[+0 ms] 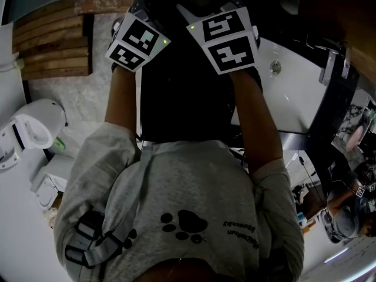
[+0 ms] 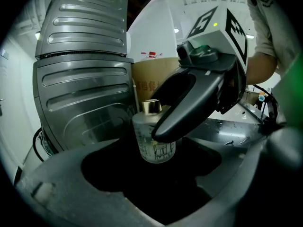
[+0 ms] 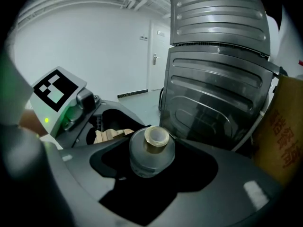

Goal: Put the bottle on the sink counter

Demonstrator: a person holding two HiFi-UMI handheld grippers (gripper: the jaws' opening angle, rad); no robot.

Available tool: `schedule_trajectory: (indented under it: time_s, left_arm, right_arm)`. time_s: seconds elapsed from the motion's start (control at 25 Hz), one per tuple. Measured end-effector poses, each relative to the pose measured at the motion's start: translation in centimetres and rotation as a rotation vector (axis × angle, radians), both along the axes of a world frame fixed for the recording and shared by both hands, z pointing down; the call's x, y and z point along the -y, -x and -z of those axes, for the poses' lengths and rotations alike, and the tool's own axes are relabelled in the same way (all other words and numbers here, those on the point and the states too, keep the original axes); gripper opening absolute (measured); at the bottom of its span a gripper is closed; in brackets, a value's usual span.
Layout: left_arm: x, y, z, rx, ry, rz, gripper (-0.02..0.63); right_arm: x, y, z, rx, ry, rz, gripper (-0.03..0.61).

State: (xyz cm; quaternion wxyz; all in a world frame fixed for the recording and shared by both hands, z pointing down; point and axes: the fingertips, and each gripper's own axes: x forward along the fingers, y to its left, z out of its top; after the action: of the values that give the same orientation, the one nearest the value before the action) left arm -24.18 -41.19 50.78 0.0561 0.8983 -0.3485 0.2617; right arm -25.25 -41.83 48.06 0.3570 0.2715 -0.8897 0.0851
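A small clear glass bottle [image 2: 144, 138] with a gold cap stands upright just past my left gripper [image 2: 151, 174], whose dark jaws blend into shadow. My right gripper [image 2: 160, 132] reaches in from the right, and one dark curved jaw lies against the bottle's shoulder. In the right gripper view the bottle [image 3: 150, 155] sits centred between my right gripper's [image 3: 151, 176] jaws, with the left gripper [image 3: 113, 126] beyond it at the left. In the head view both marker cubes, left [image 1: 138, 40] and right [image 1: 226, 37], hang side by side over a dark object; the bottle is hidden there.
A tall ribbed grey metal body [image 2: 85, 79] [image 3: 218, 79] rises right behind the bottle. A brown cardboard box [image 2: 151, 82] stands beside it. A wet counter surface [image 2: 236, 134] lies to the right. The white sink basin [image 1: 282, 87] and faucet [image 1: 330, 63] are on the right, a toilet [image 1: 29, 128] on the left.
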Motion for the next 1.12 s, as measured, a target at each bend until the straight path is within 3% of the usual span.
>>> schedule_trajectory:
  time_s: [0.24, 0.36, 0.52, 0.76, 0.84, 0.96, 1.12]
  left_arm:
    - [-1.9, 2.8, -0.7, 0.039, 0.043, 0.059, 0.391]
    - [-2.9, 3.7, 0.0, -0.035, 0.06, 0.105, 0.391]
    - [-4.0, 4.5, 2.4, -0.161, 0.019, 0.174, 0.381]
    - [-6.2, 3.7, 5.2, -0.293, -0.019, 0.193, 0.191]
    - [-6.8, 3.7, 5.8, -0.312, -0.031, 0.242, 0.148]
    - [-7.4, 3.5, 6.7, -0.35, -0.038, 0.328, 0.01]
    - [-8.1, 2.0, 7.1, -0.309, -0.041, 0.377, 0.005]
  right_arm:
    - [-0.2, 0.3, -0.4, -0.039, -0.034, 0.023, 0.302]
    - [-0.3, 0.3, -0.5, -0.057, -0.054, 0.034, 0.301]
    - [-0.5, 0.4, -0.7, -0.081, -0.08, 0.051, 0.302]
    - [-0.7, 0.2, -0.8, -0.101, -0.105, 0.067, 0.302]
    - [-0.7, 0.3, -0.7, -0.098, -0.108, 0.07, 0.302]
    - [-0.8, 0.4, -0.7, -0.085, -0.107, 0.071, 0.304]
    - [-0.9, 0.0, 0.0, 0.005, -0.135, 0.031, 0.304]
